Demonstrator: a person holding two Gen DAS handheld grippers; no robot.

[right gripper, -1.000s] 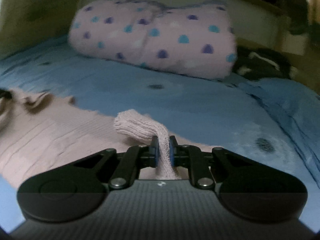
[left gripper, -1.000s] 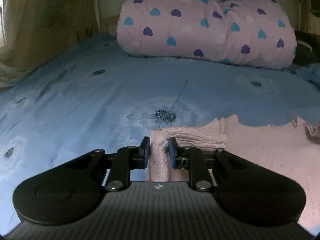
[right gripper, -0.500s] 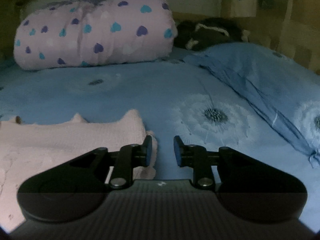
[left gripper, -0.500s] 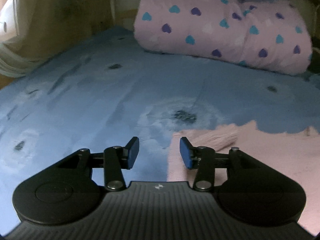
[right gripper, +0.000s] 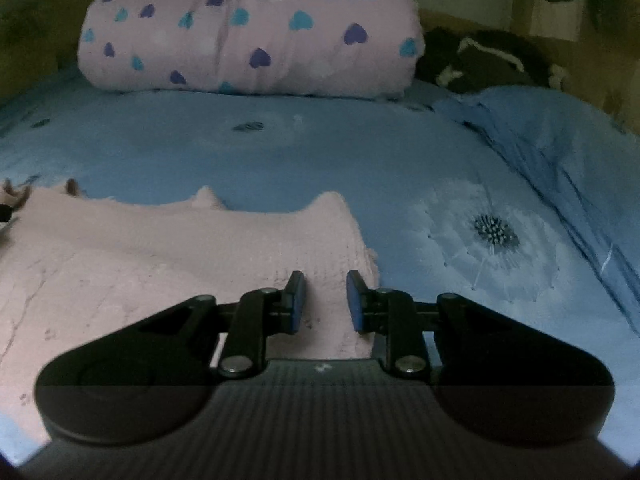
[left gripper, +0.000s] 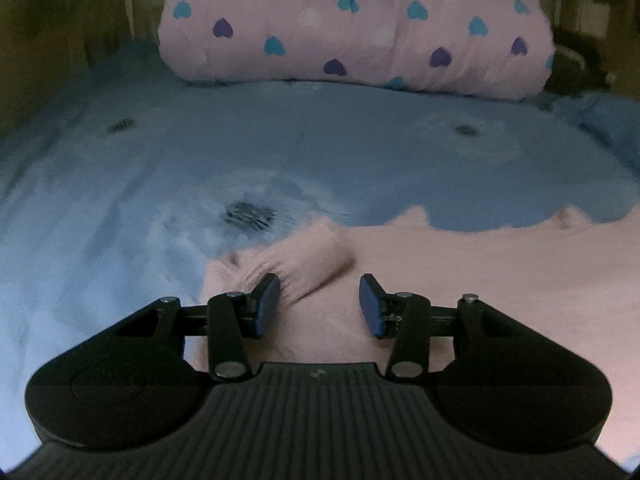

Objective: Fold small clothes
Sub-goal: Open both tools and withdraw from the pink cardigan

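Both the left tongs [left gripper: 319, 305] and right tongs [right gripper: 323, 301] hang apart over the pink knit garment [right gripper: 168, 256], whose bunched sleeve [left gripper: 296, 264] could snag and undo the fold.

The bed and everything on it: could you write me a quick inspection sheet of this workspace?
Surface: blue flower-print bedsheet.
Job's things: pink knitted garment lying flat, a rolled cuff at its left edge.
Clutter: heart-print quilt roll; dark bundle beside it.
Grippers: left gripper open above the cuff; right gripper open over the garment's right edge.
Cables: nothing seen.
Surroundings: dim wall behind the bed.
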